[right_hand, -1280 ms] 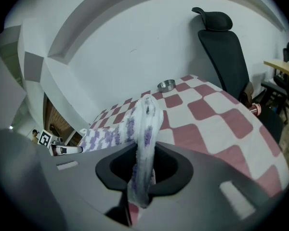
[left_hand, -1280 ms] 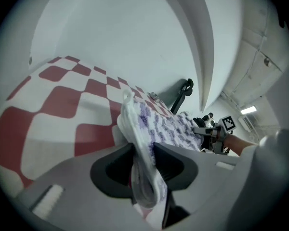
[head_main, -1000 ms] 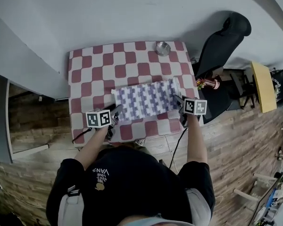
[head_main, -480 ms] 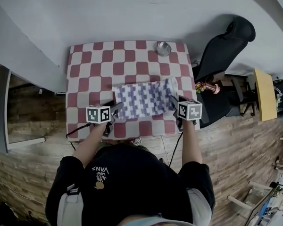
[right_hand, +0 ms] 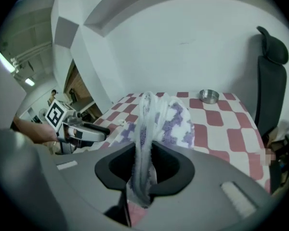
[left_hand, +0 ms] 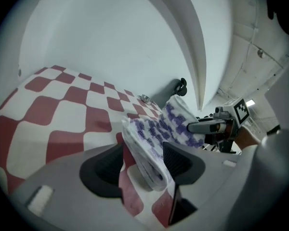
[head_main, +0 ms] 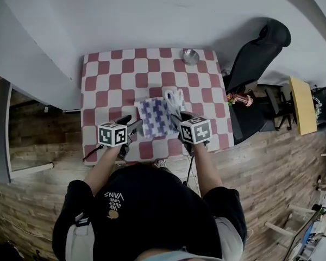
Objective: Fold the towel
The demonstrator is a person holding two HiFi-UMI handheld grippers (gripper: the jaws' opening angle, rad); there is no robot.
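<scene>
Clamping towel (head_main: 155, 116): right gripper (right_hand: 143, 173); left gripper (left_hand: 144, 160) jaws just opening around it.

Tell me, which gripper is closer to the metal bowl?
Right. The right gripper, shut on the towel, is on the metal bowl's side. The left gripper, whose jaws have just been opening around the towel's other end, is further away.

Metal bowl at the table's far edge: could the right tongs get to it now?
Probably not yet: the right tongs are clamped on the towel. The table toward the metal bowl looks bare.
</scene>
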